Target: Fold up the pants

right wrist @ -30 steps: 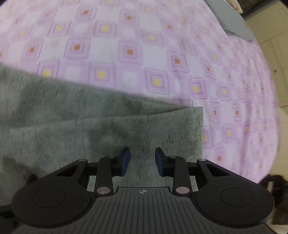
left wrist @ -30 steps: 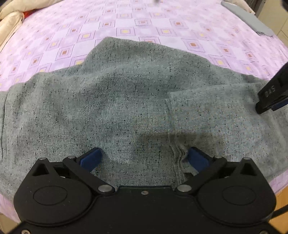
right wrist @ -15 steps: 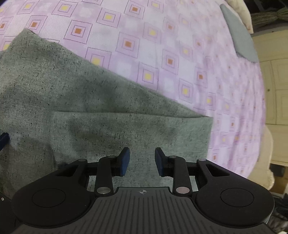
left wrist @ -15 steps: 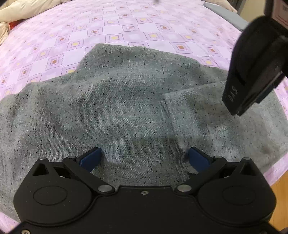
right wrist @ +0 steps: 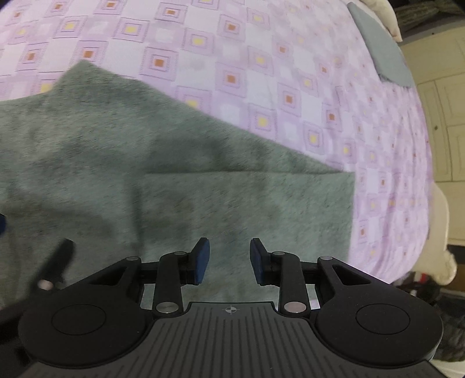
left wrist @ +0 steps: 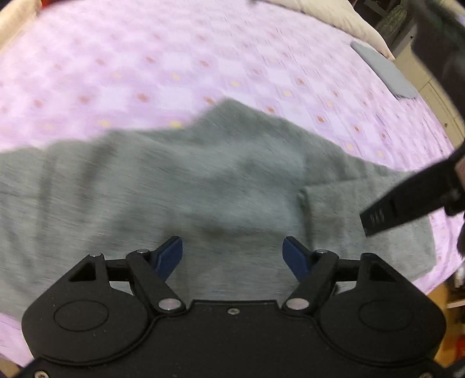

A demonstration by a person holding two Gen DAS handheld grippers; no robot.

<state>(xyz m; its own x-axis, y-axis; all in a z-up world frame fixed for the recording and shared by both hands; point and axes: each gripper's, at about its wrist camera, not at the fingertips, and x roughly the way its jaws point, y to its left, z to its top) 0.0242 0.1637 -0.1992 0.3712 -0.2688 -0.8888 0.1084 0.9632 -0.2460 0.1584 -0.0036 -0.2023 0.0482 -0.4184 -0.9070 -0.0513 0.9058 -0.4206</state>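
Grey speckled pants (left wrist: 180, 186) lie spread on the purple patterned bedsheet (left wrist: 174, 58), with one part folded over on the right (left wrist: 363, 232). They also show in the right wrist view (right wrist: 145, 162), the folded flap (right wrist: 247, 203) lying on top. My left gripper (left wrist: 232, 256) is open and empty, raised above the pants. My right gripper (right wrist: 229, 260) is open and empty above the flap; its body shows in the left wrist view (left wrist: 407, 203).
A flat grey folded cloth (right wrist: 380, 43) lies at the far right edge of the bed. Cream bedding (left wrist: 334, 14) sits at the far side. The bed's right edge and the floor (right wrist: 444, 116) are close by.
Both grippers have lifted and pulled back from the pants, so more of the bed shows. The left jaws have narrowed a little. The pants lie as before.
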